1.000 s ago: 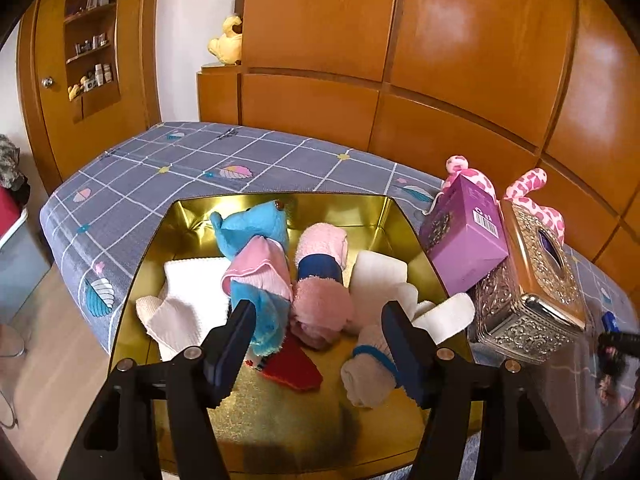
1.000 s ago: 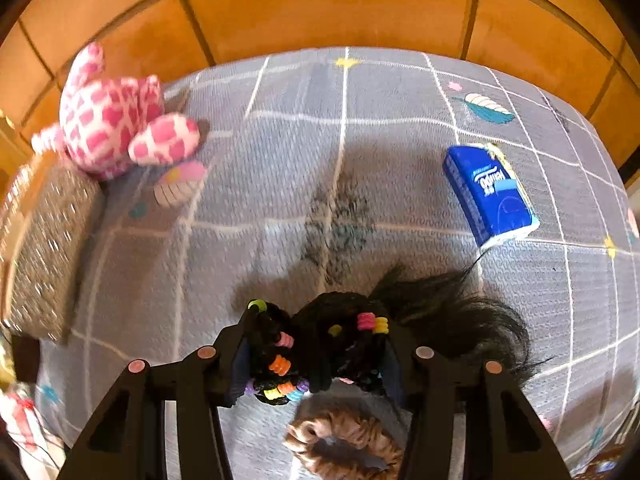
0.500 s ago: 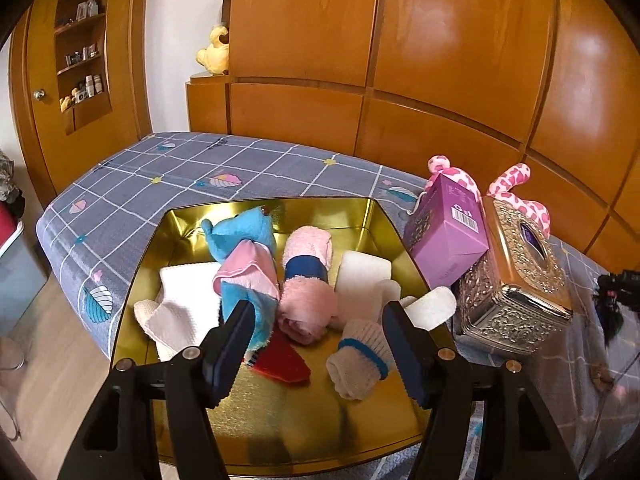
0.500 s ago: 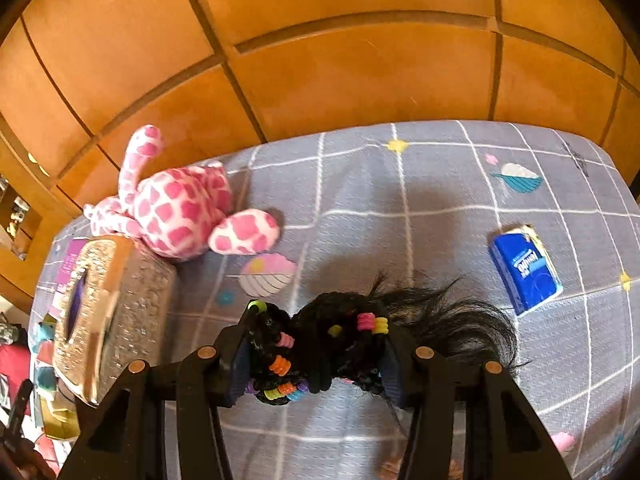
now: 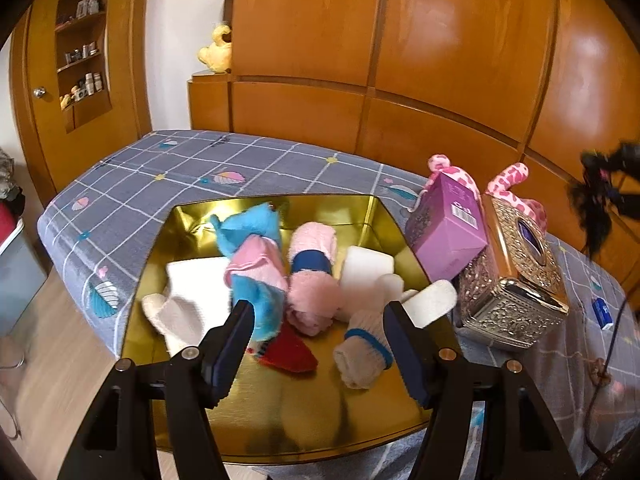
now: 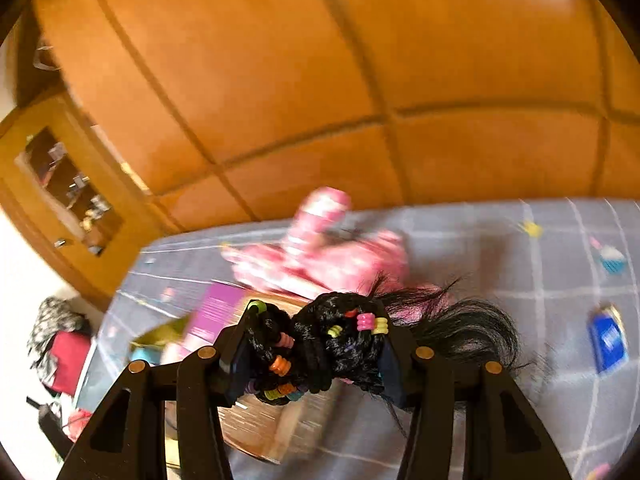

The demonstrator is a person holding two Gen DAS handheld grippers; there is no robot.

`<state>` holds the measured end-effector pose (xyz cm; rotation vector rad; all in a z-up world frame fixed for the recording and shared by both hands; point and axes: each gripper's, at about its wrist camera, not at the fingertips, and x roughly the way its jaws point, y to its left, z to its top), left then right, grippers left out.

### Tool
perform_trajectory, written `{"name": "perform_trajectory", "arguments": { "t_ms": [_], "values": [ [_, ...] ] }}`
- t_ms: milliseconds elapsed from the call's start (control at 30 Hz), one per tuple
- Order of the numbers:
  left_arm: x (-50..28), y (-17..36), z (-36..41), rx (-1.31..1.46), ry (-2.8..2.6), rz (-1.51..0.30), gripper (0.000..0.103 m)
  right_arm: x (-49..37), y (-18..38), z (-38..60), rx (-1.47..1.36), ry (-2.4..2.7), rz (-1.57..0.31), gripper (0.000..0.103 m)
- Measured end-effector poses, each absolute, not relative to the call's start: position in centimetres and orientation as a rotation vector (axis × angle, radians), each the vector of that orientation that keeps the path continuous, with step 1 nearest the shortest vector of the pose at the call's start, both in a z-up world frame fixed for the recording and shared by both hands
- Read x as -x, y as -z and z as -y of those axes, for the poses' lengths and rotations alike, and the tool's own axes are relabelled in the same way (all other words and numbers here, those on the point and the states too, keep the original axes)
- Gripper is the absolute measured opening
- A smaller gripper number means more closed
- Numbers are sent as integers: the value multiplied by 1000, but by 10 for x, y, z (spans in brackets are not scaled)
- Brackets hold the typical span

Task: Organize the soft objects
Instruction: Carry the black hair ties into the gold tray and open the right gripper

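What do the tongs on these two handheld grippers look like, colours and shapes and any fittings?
Both look alike. The left tongs and right tongs have matte black plastic frames that fork into angular arms with triangular cut-outs. Round brass-coloured rivets mark the joints. Each finger ends in a flat dark navy pad, and the pad edges on the left look ribbed. No sleeves or printed markings show; a thin dark cable trails near the right side of the left view.
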<state>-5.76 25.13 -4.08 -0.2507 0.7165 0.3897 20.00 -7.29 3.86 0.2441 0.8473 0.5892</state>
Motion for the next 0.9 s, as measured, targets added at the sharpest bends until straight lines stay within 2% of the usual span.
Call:
{"name": "perform_trajectory", "arguments": {
  "t_ms": [200, 400, 567, 767, 833, 900],
  "values": [
    [73, 36, -273, 280, -450, -696, 71, -194, -64, -11, -201, -755, -821, 52],
    [88, 31, -309, 326, -553, -661, 72, -157, -61, -95, -104, -968, -861, 53],
    [105, 25, -346, 380, -661, -624, 73, -99, -35, -159, 65, -1144, -905, 53],
    [119, 24, -370, 424, -729, -604, 74, -43, 23, -214, 201, -1232, -1012, 54],
    [119, 25, -370, 429, -727, -607, 74, -34, 36, -222, 178, -1239, -1063, 57],
    [118, 25, -367, 420, -720, -610, 75, -31, 49, -231, 134, -1244, -1125, 64]
  ]
}}
